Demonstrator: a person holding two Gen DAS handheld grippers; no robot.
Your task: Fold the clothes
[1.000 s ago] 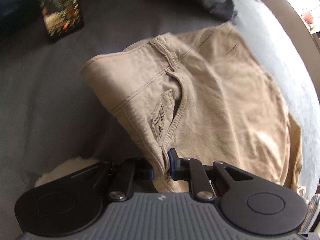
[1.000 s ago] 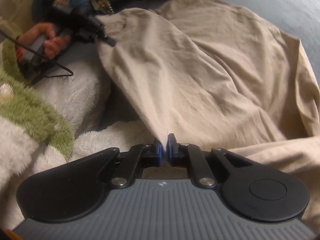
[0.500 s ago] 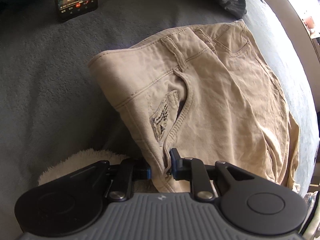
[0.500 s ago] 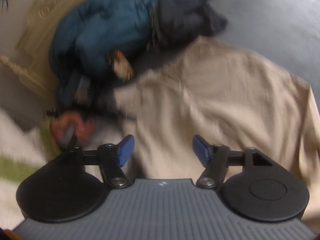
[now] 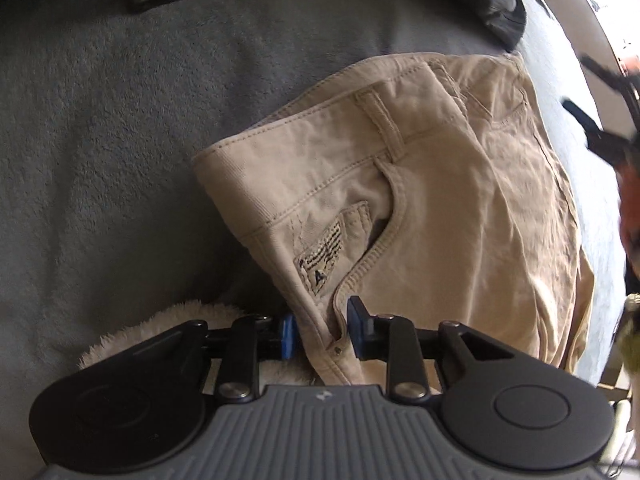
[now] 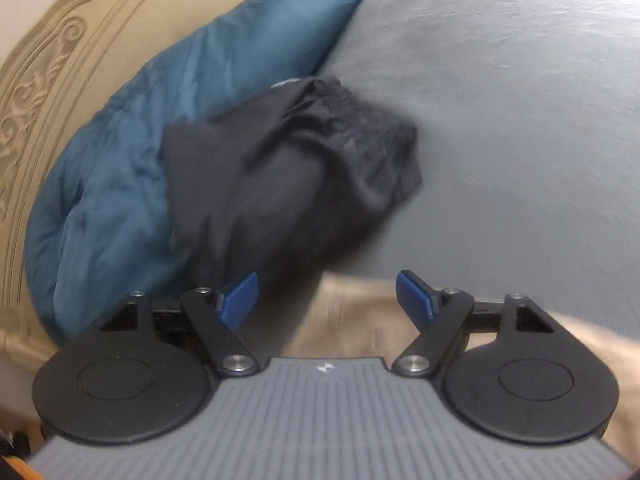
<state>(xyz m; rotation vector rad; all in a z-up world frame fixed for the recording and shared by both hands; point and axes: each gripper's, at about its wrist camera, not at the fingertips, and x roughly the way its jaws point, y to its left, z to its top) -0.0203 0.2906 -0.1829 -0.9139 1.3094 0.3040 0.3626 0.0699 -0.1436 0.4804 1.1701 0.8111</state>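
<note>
Left tongs [image 5: 320,330] narrow, jaws opening; khaki trousers [image 5: 420,216] edge straddled at 6 o'clock. Right tongs [image 6: 326,294] spread wide, opening; nothing gripped, black garment [image 6: 296,168] at 12 o'clock.

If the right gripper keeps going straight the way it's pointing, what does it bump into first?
Probably the crumpled black garment, which lies straight ahead of the right gripper. Its jaws are opening with nothing between them. The tan trousers lie below the fingers. Depth is hard to judge here.

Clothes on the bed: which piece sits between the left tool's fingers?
The tan trousers: their pocket edge lies between the left gripper's opening jaws. The dark garment and the teal jacket lie farther up the bed, untouched.
</note>
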